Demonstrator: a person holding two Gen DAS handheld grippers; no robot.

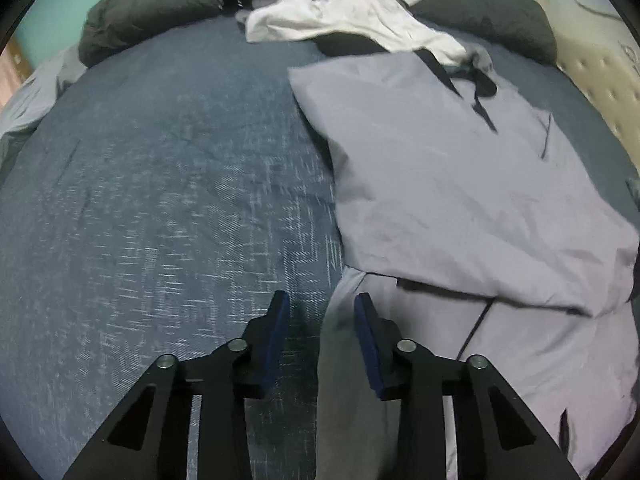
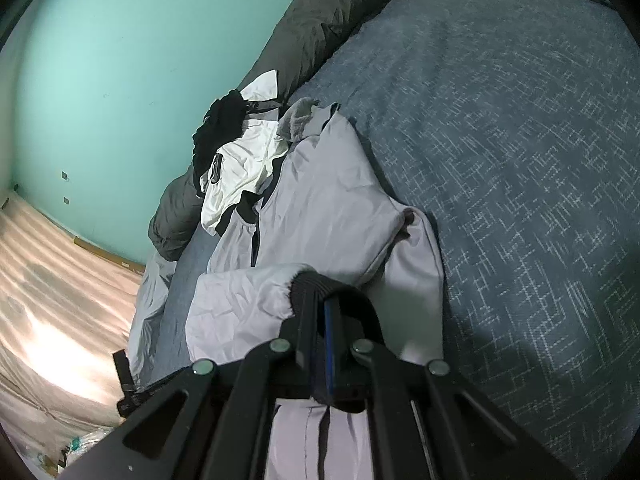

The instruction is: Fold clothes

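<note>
1. A pale lilac jacket (image 1: 460,184) lies spread on the bed (image 1: 160,200), filling the side from 1 to 5 o'clock in the left wrist view; its dark-trimmed collar points to 12 o'clock.
2. The left gripper (image 1: 322,302) hangs at 6 o'clock over the jacket's edge. Its jaws stand partly apart, with a fold of the cloth rising between them; the blue pads (image 1: 366,320) do not press on it.
3. The right gripper (image 2: 320,300) is closed tight on the jacket's black ribbed cuff (image 2: 340,286), the sleeve (image 2: 240,300) bunched at 9 o'clock beside it.
4. A white and black garment (image 1: 340,16) lies crumpled at 12 o'clock, touching the collar.
5. A dark grey duvet (image 1: 152,4) is rolled along the far edge of the bed, against a green wall (image 2: 100,80).
6. In the right wrist view a wooden floor (image 2: 48,280) shows at 8 o'clock.
</note>
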